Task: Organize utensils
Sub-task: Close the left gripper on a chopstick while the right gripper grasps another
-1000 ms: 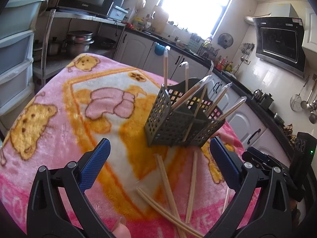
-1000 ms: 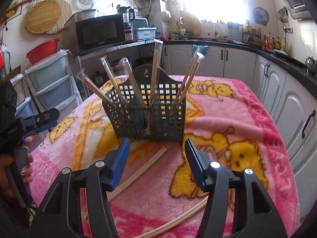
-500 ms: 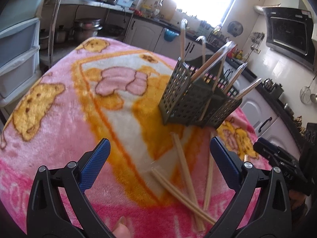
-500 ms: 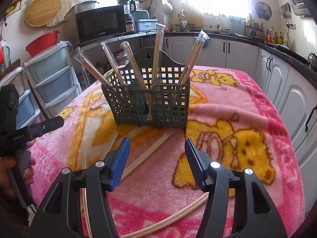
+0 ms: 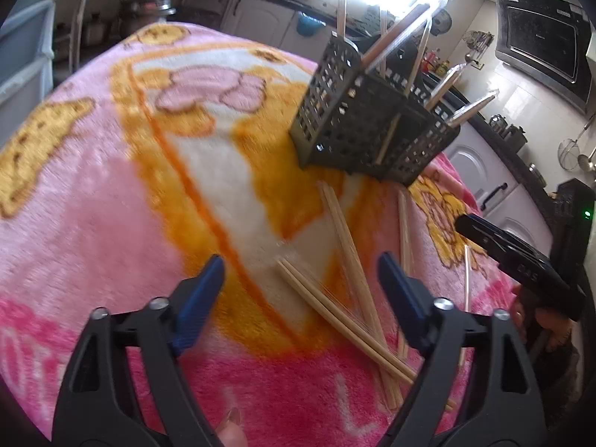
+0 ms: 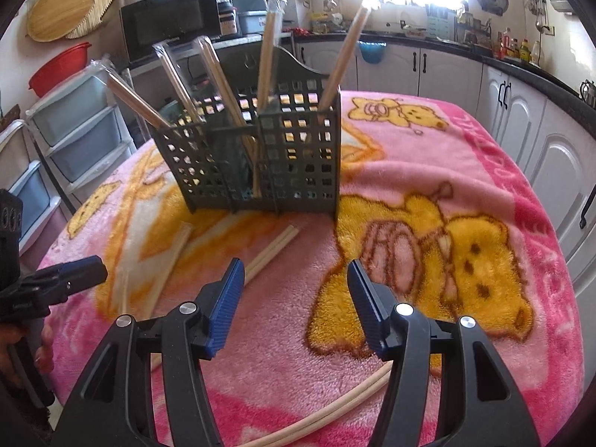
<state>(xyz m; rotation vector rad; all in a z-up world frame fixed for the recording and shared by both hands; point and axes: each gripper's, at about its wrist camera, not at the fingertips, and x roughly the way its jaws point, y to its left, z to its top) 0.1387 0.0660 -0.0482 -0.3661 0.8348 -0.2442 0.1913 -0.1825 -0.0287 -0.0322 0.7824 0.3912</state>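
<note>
In the left wrist view, the left gripper (image 5: 300, 279) is being held over the pink blanket-covered surface (image 5: 93, 205), its fingers spread and just closing with nothing pinched yet, while the loose chopsticks (image 5: 342, 313) are lying crossed on the near side of the dark utensil caddy (image 5: 372, 126), where wrapped chopsticks (image 5: 402, 33) are standing. In the right wrist view, the right gripper (image 6: 296, 301) is being held on the near side of the caddy (image 6: 260, 156), fingers spread and empty, with a chopstick pair (image 6: 272, 253) lying between it and the caddy.
</note>
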